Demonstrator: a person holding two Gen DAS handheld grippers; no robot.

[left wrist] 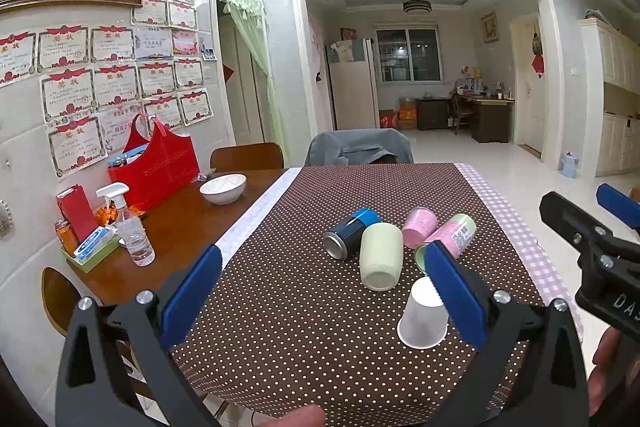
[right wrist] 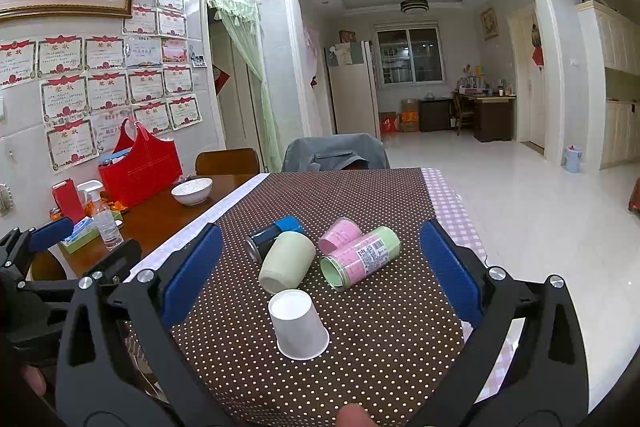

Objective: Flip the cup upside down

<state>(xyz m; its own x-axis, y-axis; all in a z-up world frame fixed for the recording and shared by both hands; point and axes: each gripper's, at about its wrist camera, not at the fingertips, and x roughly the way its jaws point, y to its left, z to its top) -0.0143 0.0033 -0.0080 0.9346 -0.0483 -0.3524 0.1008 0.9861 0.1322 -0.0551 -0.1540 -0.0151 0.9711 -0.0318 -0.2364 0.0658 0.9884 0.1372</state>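
The white paper cup (right wrist: 298, 325) already stands mouth-down on the dotted tablecloth (right wrist: 360, 367), so the flip looks done; at most a retreat remains. At its 12 o'clock lies the pale green cup (right wrist: 286, 259) on its side. The left gripper (left wrist: 320, 291) gapes wide and holds nothing. The right gripper (right wrist: 320, 271) is likewise spread wide, empty, the cup between its fingers untouched.
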